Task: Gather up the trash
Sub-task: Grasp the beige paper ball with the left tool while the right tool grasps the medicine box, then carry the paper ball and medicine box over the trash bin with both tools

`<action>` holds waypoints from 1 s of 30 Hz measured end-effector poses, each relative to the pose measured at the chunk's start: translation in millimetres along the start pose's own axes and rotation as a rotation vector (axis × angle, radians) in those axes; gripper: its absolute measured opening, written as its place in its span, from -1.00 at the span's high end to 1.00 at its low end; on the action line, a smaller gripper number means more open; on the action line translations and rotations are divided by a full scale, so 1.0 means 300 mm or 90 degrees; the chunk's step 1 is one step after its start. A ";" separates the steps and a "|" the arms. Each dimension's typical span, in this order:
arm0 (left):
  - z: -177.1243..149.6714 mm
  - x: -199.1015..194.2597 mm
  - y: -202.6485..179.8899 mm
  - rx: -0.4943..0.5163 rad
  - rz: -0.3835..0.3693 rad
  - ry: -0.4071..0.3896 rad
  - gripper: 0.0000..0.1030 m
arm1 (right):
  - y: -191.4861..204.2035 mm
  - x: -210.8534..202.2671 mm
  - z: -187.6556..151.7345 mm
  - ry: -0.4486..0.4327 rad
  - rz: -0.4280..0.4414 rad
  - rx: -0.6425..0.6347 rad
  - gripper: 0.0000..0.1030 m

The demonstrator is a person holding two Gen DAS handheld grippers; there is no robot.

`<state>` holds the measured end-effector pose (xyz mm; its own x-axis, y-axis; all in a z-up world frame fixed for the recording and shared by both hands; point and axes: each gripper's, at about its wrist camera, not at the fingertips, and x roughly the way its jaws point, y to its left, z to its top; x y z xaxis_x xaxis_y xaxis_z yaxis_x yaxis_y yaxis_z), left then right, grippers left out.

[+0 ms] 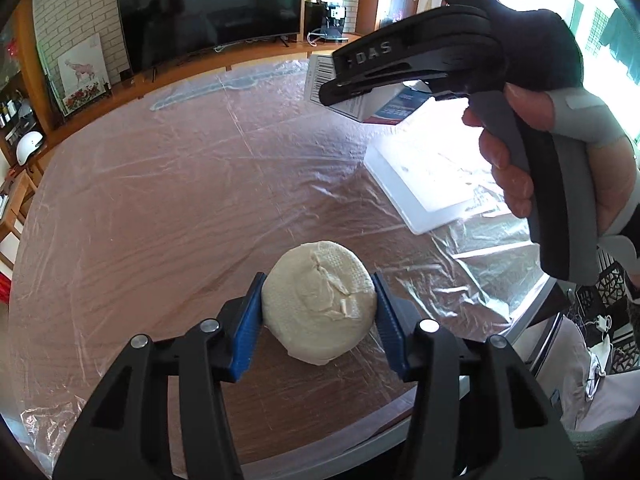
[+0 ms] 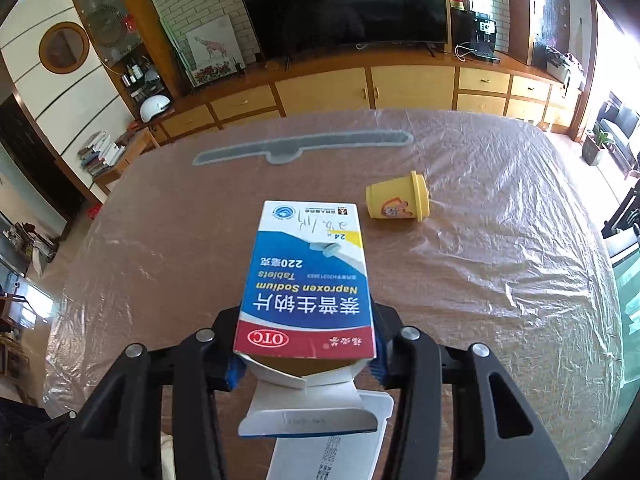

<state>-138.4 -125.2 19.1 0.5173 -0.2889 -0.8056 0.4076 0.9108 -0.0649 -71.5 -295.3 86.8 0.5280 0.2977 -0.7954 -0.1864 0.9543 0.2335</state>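
Left gripper (image 1: pixel 319 312) tilted down, blue pads (image 1: pixel 244 330) clamped. Right gripper (image 2: pixel 306 354) tilted down, clamped; hand (image 1: pixel 560 160) wraps its handle.

From my left camera, the medicine box (image 1: pixel 372 100) is mostly hidden behind the right gripper (image 1: pixel 332 92), and glare washes out the white tray (image 1: pixel 416 176) below it. In my right view, that box's bottom flap (image 2: pixel 316 416) covers the printed leaflet (image 2: pixel 320 460), cut off at the frame's bottom edge.
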 end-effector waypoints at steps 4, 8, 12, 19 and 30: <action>0.008 -0.010 0.015 -0.019 -0.006 -0.005 -0.02 | 0.001 -0.054 -0.001 -0.014 0.015 -0.001 0.12; 0.018 -0.011 0.040 -0.038 -0.006 -0.007 -0.02 | 0.000 -0.110 -0.026 -0.021 0.026 -0.006 0.12; 0.020 -0.011 0.058 -0.051 -0.002 -0.005 -0.02 | -0.007 -0.169 -0.076 -0.020 0.037 -0.011 0.12; 0.007 -0.024 0.078 -0.069 0.007 -0.007 -0.02 | -0.011 -0.243 -0.179 -0.010 0.049 -0.020 0.12; -0.022 -0.053 0.093 -0.095 0.003 -0.014 -0.02 | 0.007 -0.299 -0.364 0.006 0.056 -0.013 0.12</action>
<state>-140.2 -93.3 26.3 0.5363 -0.2902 -0.7926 0.2895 0.9453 -0.1502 -209.8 -322.7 97.7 0.5014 0.3803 -0.7772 -0.2481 0.9237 0.2919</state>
